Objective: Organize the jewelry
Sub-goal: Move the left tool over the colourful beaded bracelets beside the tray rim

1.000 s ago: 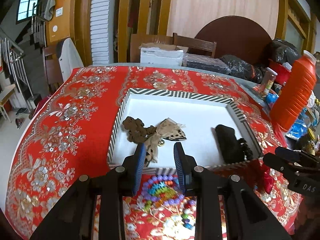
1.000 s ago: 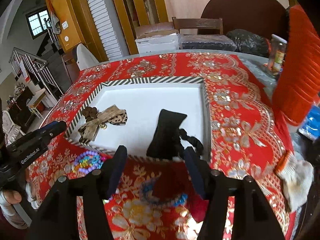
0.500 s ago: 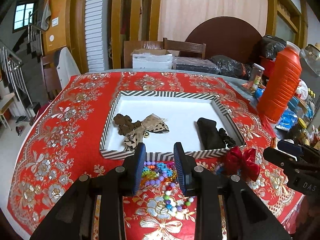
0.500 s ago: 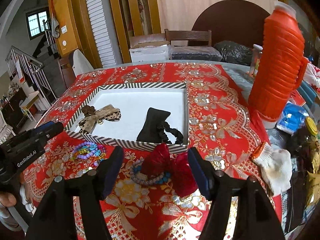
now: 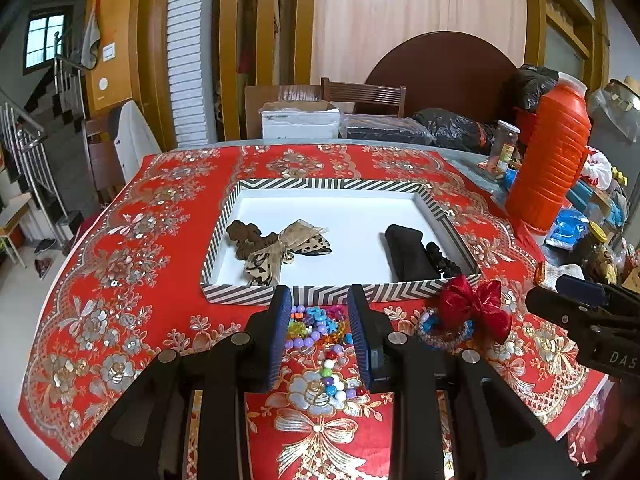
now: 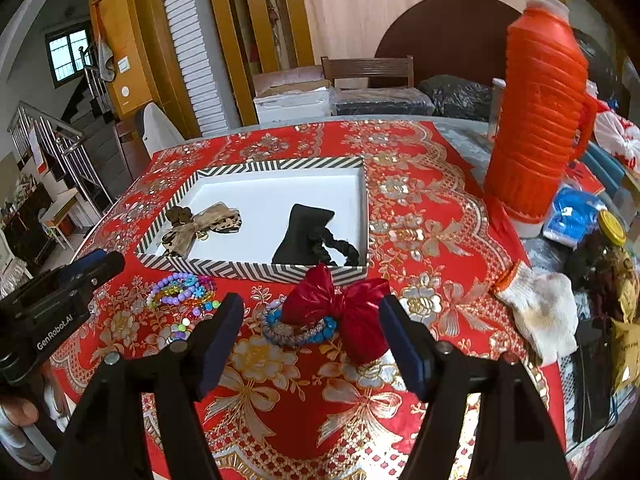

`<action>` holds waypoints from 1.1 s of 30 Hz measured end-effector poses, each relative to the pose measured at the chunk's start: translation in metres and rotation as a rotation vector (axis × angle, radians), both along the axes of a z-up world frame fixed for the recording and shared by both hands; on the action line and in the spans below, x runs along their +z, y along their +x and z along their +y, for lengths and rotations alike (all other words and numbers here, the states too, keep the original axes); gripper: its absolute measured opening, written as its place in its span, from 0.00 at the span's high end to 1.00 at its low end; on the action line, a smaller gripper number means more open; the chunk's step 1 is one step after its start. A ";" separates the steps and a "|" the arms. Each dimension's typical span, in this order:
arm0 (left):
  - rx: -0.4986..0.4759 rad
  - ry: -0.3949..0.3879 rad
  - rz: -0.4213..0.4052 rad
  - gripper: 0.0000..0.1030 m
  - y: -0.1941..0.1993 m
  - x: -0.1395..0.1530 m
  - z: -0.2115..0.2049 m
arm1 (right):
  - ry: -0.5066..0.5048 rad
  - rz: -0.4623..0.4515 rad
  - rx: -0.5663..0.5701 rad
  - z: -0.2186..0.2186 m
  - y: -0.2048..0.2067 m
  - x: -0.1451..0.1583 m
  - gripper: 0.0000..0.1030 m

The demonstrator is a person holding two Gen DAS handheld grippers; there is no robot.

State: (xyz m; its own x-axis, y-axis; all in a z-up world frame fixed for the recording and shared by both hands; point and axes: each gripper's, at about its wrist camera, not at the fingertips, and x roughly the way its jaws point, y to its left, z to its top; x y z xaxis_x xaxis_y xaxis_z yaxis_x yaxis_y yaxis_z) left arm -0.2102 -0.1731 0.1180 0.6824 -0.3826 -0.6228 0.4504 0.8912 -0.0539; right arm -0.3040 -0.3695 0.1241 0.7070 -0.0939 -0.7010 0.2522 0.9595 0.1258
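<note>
A striped box [image 5: 304, 294] [image 6: 256, 270] with a white floor holds a leopard bow [image 5: 288, 246] [image 6: 200, 226] and a black hair tie [image 5: 412, 254] [image 6: 308, 236]. In front of it on the red cloth lie coloured bead bracelets [image 5: 316, 326] [image 6: 180, 292], a red bow [image 5: 474, 304] [image 6: 340, 304] and a blue bracelet [image 5: 440, 330] [image 6: 296, 330]. My left gripper [image 5: 319, 332] is open and empty above the beads. My right gripper [image 6: 312, 340] is open and empty, with the red bow and blue bracelet seen between its fingers.
An orange thermos [image 5: 548, 160] [image 6: 536, 116] stands at the right with jars, bags and a white glove [image 6: 540, 312]. Chairs and boxes stand behind the table. The table edge is close at the left and front.
Both grippers have drawn back toward me and risen, away from the box. The beads, red bow and blue bracelet now lie in plain view in front of the box. Both stay open.
</note>
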 end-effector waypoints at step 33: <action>0.013 0.004 0.040 0.78 0.005 -0.016 0.005 | 0.005 0.050 0.004 0.000 0.006 -0.018 0.28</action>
